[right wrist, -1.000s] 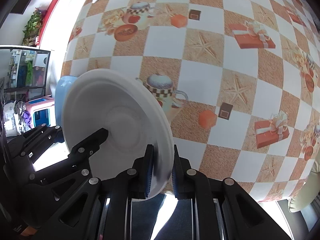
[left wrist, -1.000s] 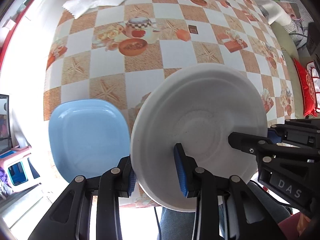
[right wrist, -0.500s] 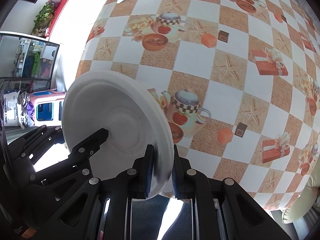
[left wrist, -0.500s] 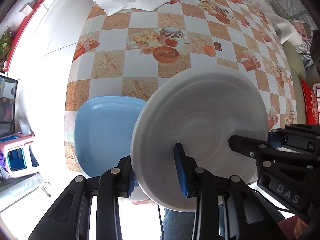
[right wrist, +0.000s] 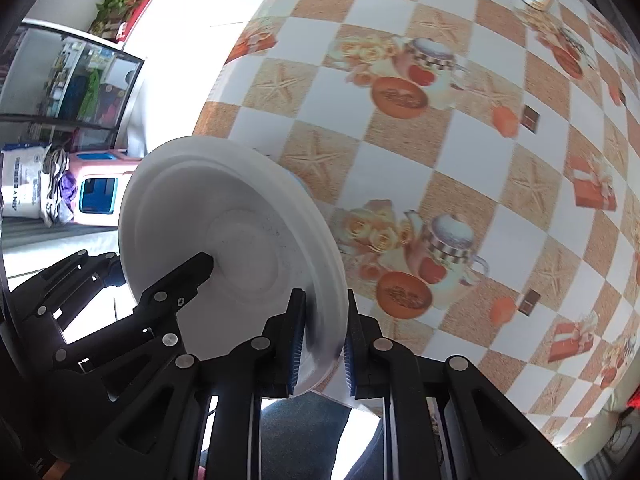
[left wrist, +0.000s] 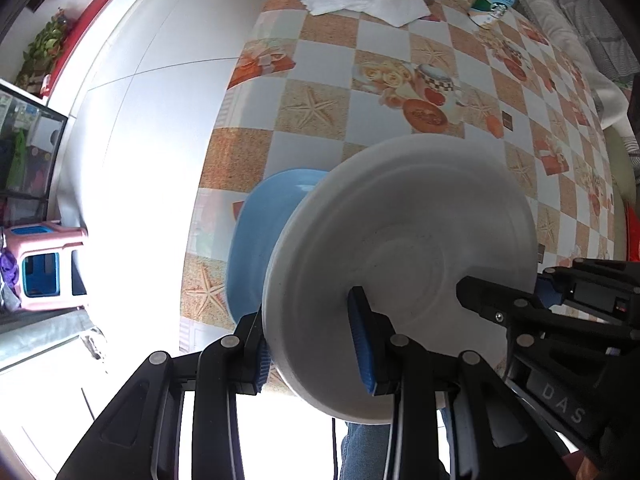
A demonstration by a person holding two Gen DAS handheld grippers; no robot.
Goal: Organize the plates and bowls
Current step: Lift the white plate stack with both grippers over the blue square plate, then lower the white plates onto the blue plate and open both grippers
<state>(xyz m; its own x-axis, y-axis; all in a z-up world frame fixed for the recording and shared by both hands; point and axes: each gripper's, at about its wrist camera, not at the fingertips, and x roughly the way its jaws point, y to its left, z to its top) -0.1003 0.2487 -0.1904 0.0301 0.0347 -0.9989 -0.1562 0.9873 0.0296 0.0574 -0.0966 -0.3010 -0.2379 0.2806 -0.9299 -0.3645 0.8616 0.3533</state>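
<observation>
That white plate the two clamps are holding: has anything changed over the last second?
The white plate has been carried sideways toward the table's edge and now overlaps the blue plate, which lay clear beside it before. Nothing was let go: the left gripper and right gripper stay clamped on the rim. The blue plate hasn't moved.

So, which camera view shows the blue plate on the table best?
The left wrist view. There the blue plate lies on the table near its edge, its left part in sight and the rest hidden behind the white plate. In the right wrist view only a thin blue sliver shows past the white plate's rim.
</observation>
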